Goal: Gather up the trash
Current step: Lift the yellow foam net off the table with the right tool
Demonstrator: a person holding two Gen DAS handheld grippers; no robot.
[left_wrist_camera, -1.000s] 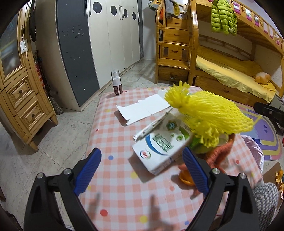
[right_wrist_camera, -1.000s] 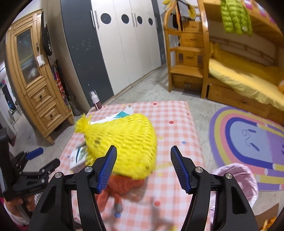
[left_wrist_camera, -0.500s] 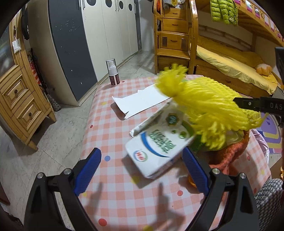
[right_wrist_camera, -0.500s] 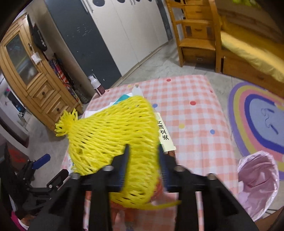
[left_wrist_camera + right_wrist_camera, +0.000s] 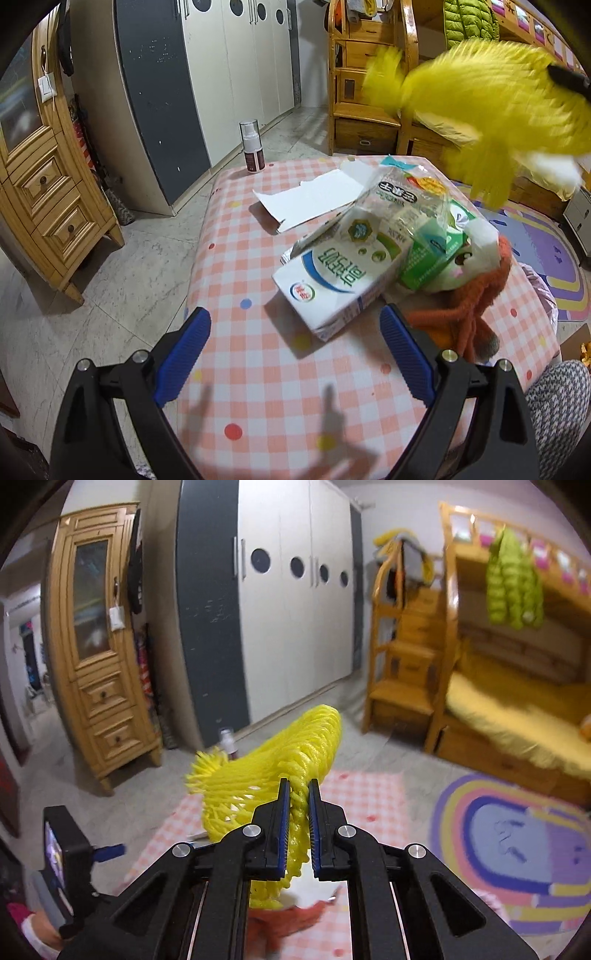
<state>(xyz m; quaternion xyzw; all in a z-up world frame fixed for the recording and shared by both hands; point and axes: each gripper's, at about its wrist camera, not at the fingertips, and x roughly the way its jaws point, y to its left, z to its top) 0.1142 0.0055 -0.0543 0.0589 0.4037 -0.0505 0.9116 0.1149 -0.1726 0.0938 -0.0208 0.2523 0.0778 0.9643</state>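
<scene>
Right claw (image 5: pixel 296 788): just closing, pinching yellow foam net (image 5: pixel 273 775) | left claw (image 5: pixel 295 325): wide, empty

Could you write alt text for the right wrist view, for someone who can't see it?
Black tongs pinch a yellow foam net, lifted above a pink checked table. Behind stand a wooden cabinet, white wardrobe doors and a bunk bed.

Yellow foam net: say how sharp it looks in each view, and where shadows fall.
Left wrist view: yellow foam net smeared by motion blur; finger shadows on the checked tablecloth. Right wrist view: net sharp between the right gripper pads, room behind softly blurred.
</scene>
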